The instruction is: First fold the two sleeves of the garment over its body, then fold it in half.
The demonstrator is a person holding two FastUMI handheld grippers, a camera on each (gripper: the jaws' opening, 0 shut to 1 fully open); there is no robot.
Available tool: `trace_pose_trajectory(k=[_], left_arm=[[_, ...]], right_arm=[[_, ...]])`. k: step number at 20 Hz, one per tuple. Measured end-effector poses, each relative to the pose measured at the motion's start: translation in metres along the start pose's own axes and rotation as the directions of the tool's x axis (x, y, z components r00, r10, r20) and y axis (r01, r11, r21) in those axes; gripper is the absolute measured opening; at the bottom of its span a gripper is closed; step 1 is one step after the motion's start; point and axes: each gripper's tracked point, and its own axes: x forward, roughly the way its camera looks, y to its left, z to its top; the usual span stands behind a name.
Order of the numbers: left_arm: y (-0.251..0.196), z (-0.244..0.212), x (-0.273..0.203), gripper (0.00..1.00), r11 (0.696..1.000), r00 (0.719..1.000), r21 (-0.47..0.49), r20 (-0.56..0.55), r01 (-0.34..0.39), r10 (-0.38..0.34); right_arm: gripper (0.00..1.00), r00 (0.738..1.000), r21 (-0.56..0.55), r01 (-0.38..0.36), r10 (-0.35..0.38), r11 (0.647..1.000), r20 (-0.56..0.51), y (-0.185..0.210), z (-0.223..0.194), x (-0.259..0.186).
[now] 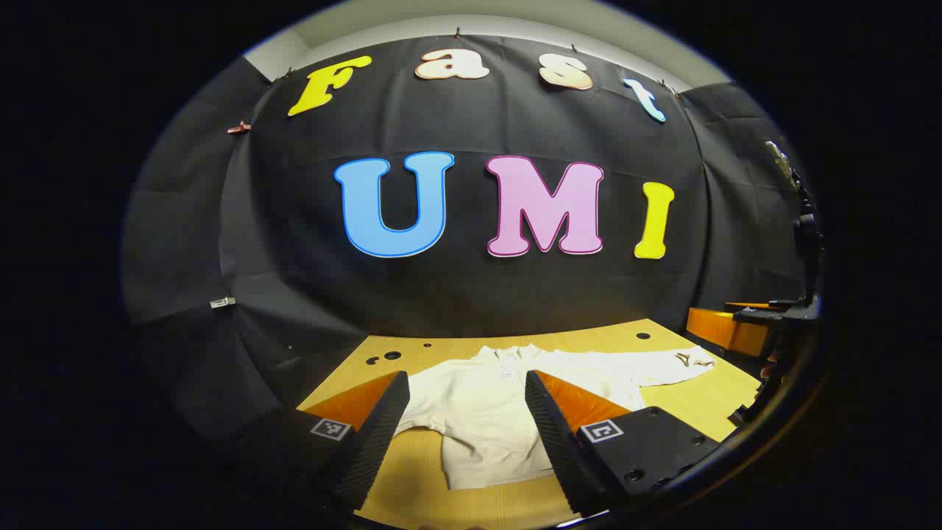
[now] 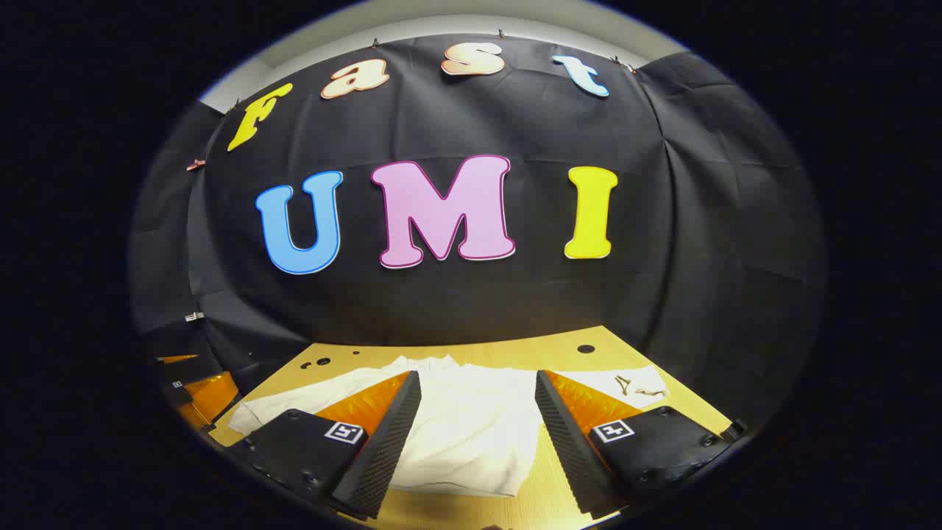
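Note:
A white long-sleeved garment (image 1: 478,419) lies flat on the wooden table (image 1: 692,408), collar toward the back wall and hem toward me. One sleeve (image 1: 662,364) stretches out to the right. My left gripper (image 1: 467,381) hovers open over the body near the hem, with nothing between its fingers. In the right gripper view the garment (image 2: 464,430) spreads across the table (image 2: 515,355), with one sleeve (image 2: 294,401) out to the left and a cuff (image 2: 636,383) at the right. My right gripper (image 2: 478,377) is open above the body, holding nothing.
The black cloth wall stands right behind the table. The table has a few round holes (image 1: 642,336) near its back edge. The other gripper (image 1: 736,327) shows at the right edge of the left gripper view, and another (image 2: 191,386) at the left edge of the right gripper view.

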Motion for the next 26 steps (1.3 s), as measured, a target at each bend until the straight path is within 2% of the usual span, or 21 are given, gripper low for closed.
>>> trace_pose_trajectory(k=[3, 10, 18, 22, 26], left_arm=[[-0.01, 0.001, 0.01, 0.97, 1.0, 1.0, -0.003, -0.001, 0.019, -0.019], [-0.012, 0.006, 0.034, 0.97, 1.0, 1.0, -0.011, 0.008, 0.025, -0.025], [-0.015, 0.005, 0.054, 0.97, 1.0, 1.0, -0.005, 0.004, 0.024, -0.024], [-0.017, 0.007, 0.061, 0.97, 1.0, 1.0, 0.001, 0.006, 0.029, -0.029], [-0.018, 0.003, 0.066, 0.97, 1.0, 1.0, 0.013, -0.013, 0.018, -0.017]], right_arm=[[0.96, 1.0, 0.015, 0.011, -0.011, 1.0, -0.009, -0.006, -0.001, 0.007], [0.99, 1.0, -0.038, 0.004, -0.004, 0.999, -0.005, -0.008, 0.0, 0.017], [0.99, 0.998, -0.046, -0.056, 0.055, 0.997, -0.019, 0.002, -0.003, 0.036], [0.99, 0.999, -0.011, -0.043, 0.043, 0.999, -0.029, -0.005, -0.002, 0.051], [0.99, 0.999, -0.023, -0.029, 0.028, 0.999, -0.032, -0.02, 0.003, 0.073]])
